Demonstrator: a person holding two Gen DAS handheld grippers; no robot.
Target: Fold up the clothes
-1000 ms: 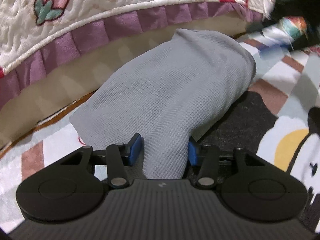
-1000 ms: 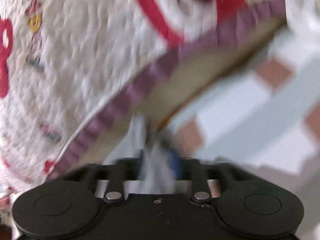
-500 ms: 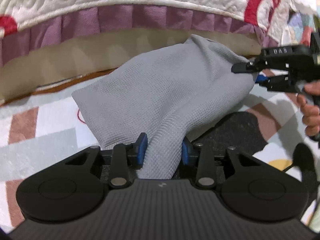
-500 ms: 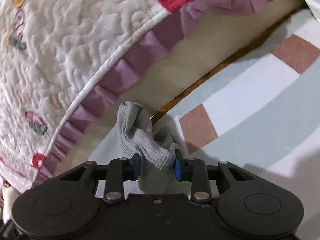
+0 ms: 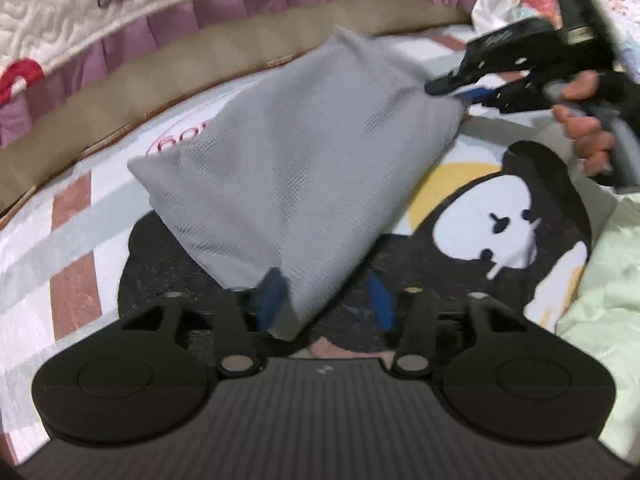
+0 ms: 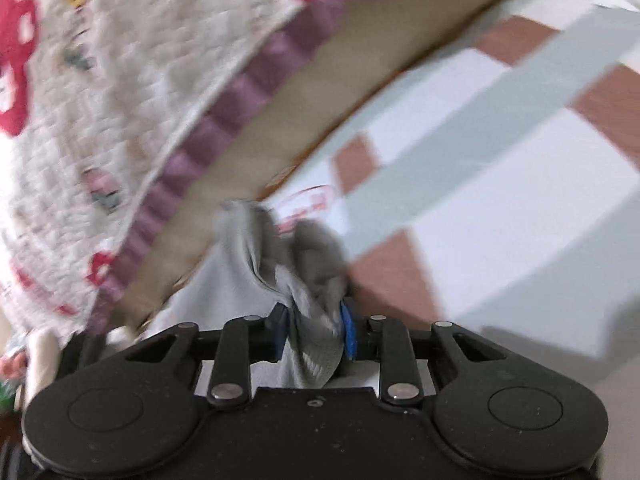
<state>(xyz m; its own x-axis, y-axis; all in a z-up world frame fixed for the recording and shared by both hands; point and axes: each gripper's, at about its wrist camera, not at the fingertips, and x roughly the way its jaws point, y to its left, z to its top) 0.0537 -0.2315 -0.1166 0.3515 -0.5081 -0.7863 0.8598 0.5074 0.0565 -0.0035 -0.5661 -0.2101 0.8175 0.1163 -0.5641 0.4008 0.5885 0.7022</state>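
While left gripper [image 5: 326, 300] opens around grey cloth [image 5: 304, 152], right gripper [image 6: 314, 332] closes, pinching cloth.

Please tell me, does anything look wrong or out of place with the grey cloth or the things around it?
One thing stands out. The grey cloth hangs loose between the left gripper pads, whose jaws are opening, while the right gripper pinches its bunched far corner, jaws closing. So it is held at one end only. Nothing looks spilled or damaged.
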